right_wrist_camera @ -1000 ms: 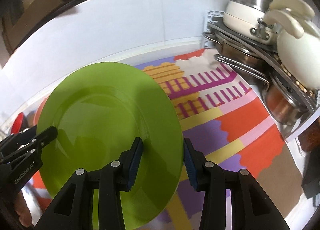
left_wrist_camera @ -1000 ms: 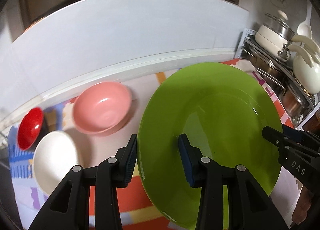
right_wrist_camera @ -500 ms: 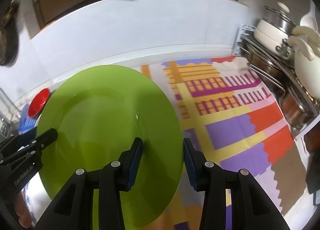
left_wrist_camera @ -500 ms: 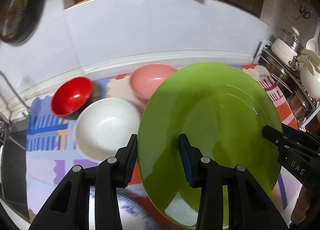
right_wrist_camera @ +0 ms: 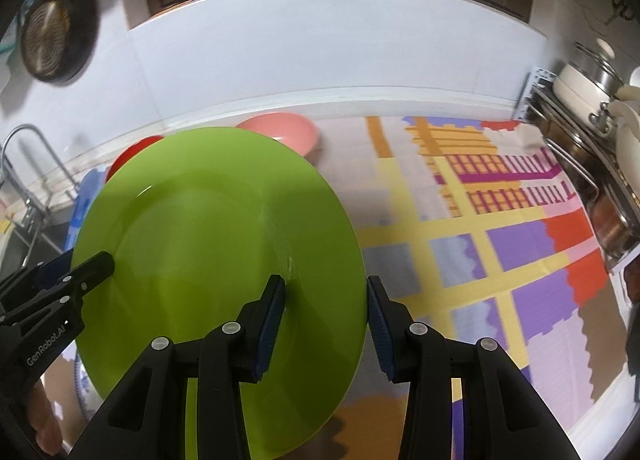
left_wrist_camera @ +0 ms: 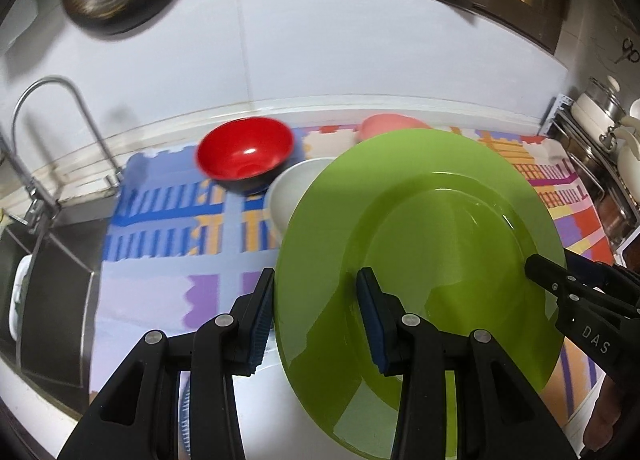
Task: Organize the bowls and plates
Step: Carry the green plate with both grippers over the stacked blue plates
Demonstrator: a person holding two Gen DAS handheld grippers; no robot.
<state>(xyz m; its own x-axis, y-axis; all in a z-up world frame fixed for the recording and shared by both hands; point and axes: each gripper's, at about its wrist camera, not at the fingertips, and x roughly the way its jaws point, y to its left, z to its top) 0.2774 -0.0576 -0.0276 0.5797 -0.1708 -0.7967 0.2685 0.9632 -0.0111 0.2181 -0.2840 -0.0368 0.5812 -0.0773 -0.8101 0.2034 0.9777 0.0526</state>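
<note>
I hold the green plate (left_wrist_camera: 420,244) level between both tongs, left tongs (left_wrist_camera: 316,318) and right tongs (right_wrist_camera: 326,318) each clamped on opposite rims, above a patterned plate's edge (right_wrist_camera: 82,388) on the desk (right_wrist_camera: 500,260).

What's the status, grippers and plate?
Left gripper and right gripper each straddle a rim of the green plate; grip unclear. Plate airborne, tilted. Red bowl, white bowl beyond.

Left gripper (left_wrist_camera: 316,314): two black fingers with blue pads, spread on both sides of green plate (left_wrist_camera: 420,260) edge, holding it. Right gripper (right_wrist_camera: 326,318): same pose on opposite edge, fingers either side of rim. Both grippers point forward, level, facing each other across plate.
</note>
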